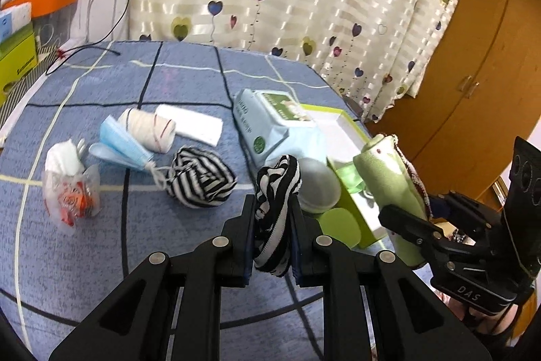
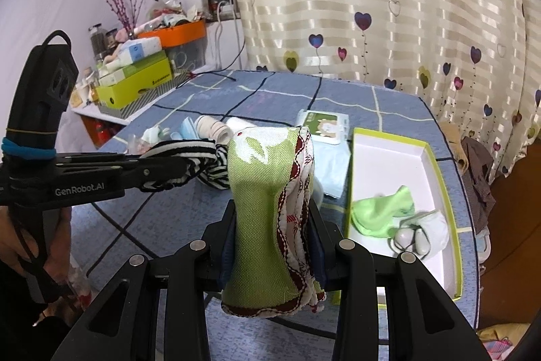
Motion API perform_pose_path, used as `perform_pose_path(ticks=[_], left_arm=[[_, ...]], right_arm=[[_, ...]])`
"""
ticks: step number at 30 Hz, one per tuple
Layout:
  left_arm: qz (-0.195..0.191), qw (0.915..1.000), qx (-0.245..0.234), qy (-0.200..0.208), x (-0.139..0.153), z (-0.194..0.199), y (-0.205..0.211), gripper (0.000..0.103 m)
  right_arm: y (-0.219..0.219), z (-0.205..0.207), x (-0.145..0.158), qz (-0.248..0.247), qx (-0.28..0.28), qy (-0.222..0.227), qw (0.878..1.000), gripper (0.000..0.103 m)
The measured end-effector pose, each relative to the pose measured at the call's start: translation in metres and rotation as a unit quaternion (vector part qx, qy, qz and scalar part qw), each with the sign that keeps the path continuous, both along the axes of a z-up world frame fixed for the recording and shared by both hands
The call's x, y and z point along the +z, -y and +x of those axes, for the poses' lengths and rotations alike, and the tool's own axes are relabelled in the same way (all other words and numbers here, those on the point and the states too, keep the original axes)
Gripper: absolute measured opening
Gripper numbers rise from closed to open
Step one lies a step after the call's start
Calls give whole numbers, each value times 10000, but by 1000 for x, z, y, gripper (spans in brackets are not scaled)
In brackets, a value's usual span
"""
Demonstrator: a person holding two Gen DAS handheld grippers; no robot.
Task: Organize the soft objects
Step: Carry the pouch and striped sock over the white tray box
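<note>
My left gripper (image 1: 273, 208) is shut on a black-and-white striped sock (image 1: 275, 202) and holds it above the blue checked table; it also shows in the right wrist view (image 2: 189, 154). A second striped sock ball (image 1: 201, 176) lies on the cloth to the left. My right gripper (image 2: 272, 215) is shut on a rolled green cloth with a red-and-white edge (image 2: 267, 205), upright in its jaws; it also shows in the left wrist view (image 1: 392, 185). A green-rimmed white box (image 2: 436, 164) lies to the right, with a light green cloth (image 2: 382, 208) inside.
On the table lie a wipes pack (image 1: 270, 124), a blue face mask (image 1: 121, 141), a bandage roll (image 1: 148, 126), a white folded cloth (image 1: 196, 124) and a plastic bag (image 1: 67, 188). A round grey lid (image 1: 318, 188) sits by the box. Cluttered shelf (image 2: 135, 80) at left; curtain behind.
</note>
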State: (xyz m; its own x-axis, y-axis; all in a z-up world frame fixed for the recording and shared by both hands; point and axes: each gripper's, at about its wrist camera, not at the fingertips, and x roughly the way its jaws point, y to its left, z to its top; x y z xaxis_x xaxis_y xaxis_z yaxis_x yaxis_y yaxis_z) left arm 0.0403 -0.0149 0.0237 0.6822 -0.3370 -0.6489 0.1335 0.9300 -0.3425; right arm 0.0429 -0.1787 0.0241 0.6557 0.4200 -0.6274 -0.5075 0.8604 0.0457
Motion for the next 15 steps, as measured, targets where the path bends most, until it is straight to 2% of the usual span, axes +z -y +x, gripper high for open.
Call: perform_pose_path(ticks=[15], left_arm=[[101,9992,-326,192,20,18,42,18]], right_arm=[[38,13,9,79,-337,120,9993,36]])
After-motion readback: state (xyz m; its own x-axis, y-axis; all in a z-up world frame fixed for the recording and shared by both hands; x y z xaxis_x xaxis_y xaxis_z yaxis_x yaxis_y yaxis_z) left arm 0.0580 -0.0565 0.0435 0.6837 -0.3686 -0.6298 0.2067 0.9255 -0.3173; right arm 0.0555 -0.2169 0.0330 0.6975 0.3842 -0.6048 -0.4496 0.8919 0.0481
